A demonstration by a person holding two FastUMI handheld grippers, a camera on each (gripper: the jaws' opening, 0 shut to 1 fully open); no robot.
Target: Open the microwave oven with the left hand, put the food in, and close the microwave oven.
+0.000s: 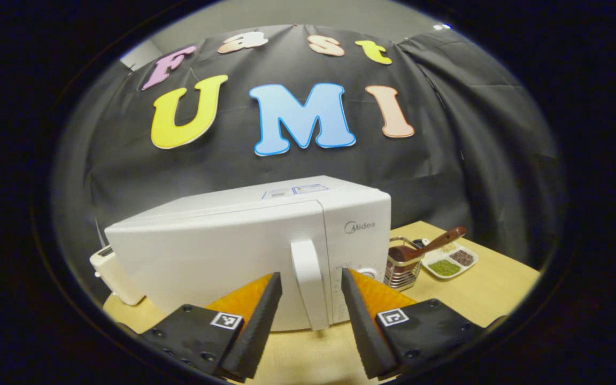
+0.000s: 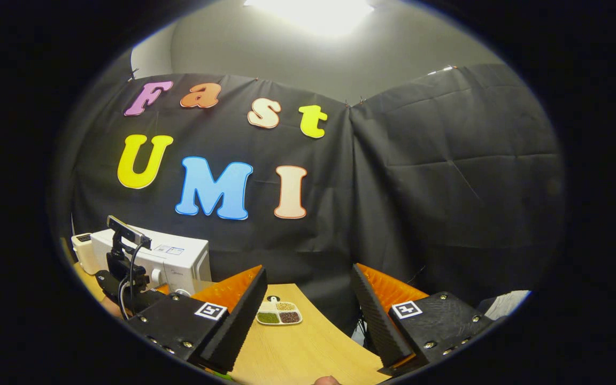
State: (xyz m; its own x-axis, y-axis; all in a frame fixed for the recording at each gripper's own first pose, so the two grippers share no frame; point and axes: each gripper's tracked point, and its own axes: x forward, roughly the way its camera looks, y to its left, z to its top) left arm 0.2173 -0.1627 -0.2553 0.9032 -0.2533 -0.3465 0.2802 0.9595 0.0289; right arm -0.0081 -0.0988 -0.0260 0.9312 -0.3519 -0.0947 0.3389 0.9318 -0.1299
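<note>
The white microwave (image 1: pixel 222 251) stands shut on the wooden table, its upright door handle (image 1: pixel 308 283) facing me. My left gripper (image 1: pixel 311 276) is open, one finger on each side of the handle with small gaps. A white divided dish of food (image 1: pixel 449 262) lies on the table to the microwave's right. In the right gripper view, my right gripper (image 2: pixel 309 271) hangs open and holds nothing above the table, with the dish (image 2: pixel 279 313) beyond it and the microwave (image 2: pixel 174 259) far left. The left gripper's body and cable (image 2: pixel 126 278) show in front of the microwave.
A wire basket (image 1: pixel 403 267) with a wooden spoon (image 1: pixel 436 243) stands between microwave and dish. A cream toaster (image 1: pixel 115 278) sits left of the microwave. The table (image 2: pixel 308 347) ends at a rounded right edge near the black cloth wall.
</note>
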